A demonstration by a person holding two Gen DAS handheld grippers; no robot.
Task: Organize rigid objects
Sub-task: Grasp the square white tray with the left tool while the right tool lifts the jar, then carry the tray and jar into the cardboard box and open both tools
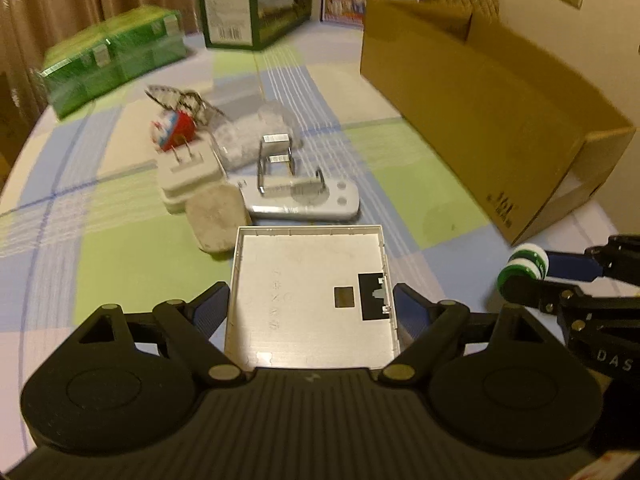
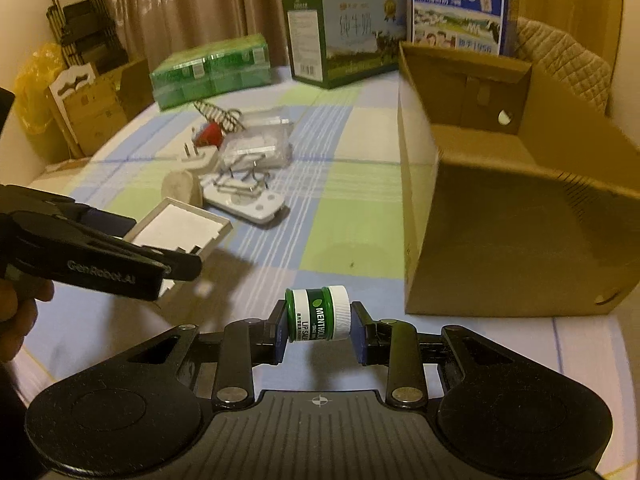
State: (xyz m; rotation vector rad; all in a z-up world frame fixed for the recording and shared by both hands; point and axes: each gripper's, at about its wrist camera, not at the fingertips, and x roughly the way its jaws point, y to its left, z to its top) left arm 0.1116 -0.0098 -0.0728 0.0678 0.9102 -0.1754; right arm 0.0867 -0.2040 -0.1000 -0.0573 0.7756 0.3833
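My left gripper [image 1: 310, 300] is shut on a flat white square cover [image 1: 308, 292] and holds it above the table; the cover also shows in the right wrist view [image 2: 176, 232]. My right gripper [image 2: 320, 320] is shut on a small green lip-salve jar [image 2: 318, 314] with a white lid, held sideways; the jar also shows in the left wrist view [image 1: 522, 266]. A pile lies on the checked tablecloth: a white plug adapter [image 1: 188, 176], a grey-white pad [image 1: 216, 216], a white remote-like piece [image 1: 304, 200] with metal clips [image 1: 276, 160], a clear plastic box [image 1: 256, 132] and a red toy [image 1: 172, 128].
An open cardboard box [image 2: 500, 216] stands on the right of the table. A green pack [image 2: 210, 70], a green milk carton box [image 2: 344, 38] and a blue milk box [image 2: 460, 8] stand at the back. Bags and a cardboard piece [image 2: 80, 108] stand left of the table.
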